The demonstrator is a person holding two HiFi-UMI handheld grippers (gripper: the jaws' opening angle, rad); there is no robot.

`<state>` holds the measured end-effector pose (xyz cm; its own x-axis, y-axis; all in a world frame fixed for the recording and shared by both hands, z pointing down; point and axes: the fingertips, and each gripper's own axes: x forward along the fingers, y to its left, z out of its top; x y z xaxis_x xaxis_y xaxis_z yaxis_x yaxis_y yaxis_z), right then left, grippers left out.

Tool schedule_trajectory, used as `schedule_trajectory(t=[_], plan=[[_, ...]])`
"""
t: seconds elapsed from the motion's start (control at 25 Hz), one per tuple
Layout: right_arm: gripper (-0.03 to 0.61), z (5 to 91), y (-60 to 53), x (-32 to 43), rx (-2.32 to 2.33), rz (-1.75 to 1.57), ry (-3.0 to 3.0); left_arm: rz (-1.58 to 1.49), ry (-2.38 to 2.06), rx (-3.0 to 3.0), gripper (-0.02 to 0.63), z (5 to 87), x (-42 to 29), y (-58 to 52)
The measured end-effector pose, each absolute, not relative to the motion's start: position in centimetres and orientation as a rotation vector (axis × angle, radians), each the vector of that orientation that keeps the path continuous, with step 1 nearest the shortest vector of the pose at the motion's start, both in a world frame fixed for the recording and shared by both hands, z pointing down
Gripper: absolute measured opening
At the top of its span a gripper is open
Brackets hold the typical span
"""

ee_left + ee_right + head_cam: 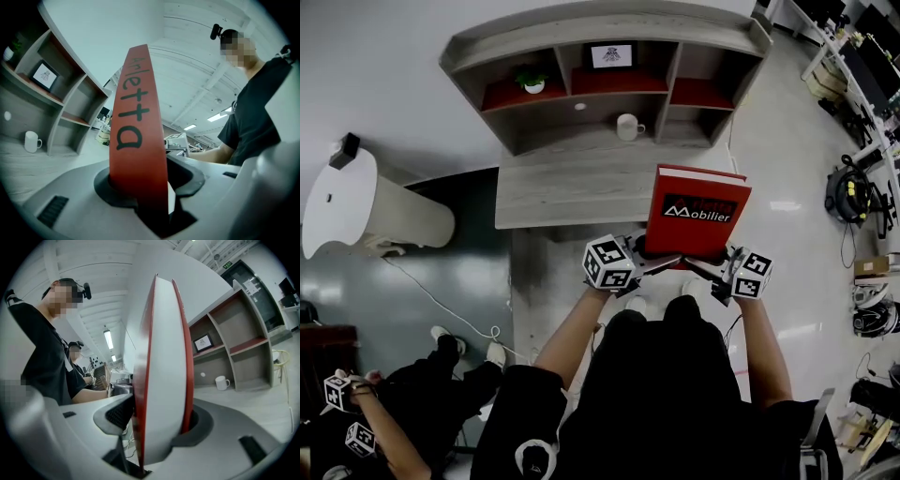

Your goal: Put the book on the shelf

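Item: book [697,214]. Spine clamped in left tongs [645,262], page edge clamped in right tongs [712,266]; shelf [581,26] ahead of both. Hazard: either clamp slackening would likely tip and drop it.

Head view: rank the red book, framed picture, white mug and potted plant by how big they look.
1. red book, also nearest the camera
2. framed picture
3. white mug and potted plant: about alike, not ranked
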<state>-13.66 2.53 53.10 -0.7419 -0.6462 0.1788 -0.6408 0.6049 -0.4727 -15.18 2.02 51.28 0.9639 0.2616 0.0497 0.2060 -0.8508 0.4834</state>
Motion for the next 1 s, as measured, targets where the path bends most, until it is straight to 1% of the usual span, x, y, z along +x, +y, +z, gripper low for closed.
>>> schedule_trajectory(t=[0.36,0.56,0.76,1.0], plan=[[0.261,53.8,-2.9,-9.4,-1.119,-0.812,2.824,0.201,0.187,2.655,0.197,52.0,-11.4,-3.3],[0.265,54.2,-7.5,-4.0,-1.083,-0.815,2.859,0.206,0.057,2.650,0.213,52.8,-6.2,-8.2],[0.270,54.8,-11.9,2.4,-1.145,-0.827,2.899,0.269,-0.083,2.629,0.267,53.9,-0.2,-13.1],[0.278,55.1,-17.4,8.8,-1.155,-0.789,2.966,0.304,-0.227,2.623,0.301,54.6,5.7,-18.9]])
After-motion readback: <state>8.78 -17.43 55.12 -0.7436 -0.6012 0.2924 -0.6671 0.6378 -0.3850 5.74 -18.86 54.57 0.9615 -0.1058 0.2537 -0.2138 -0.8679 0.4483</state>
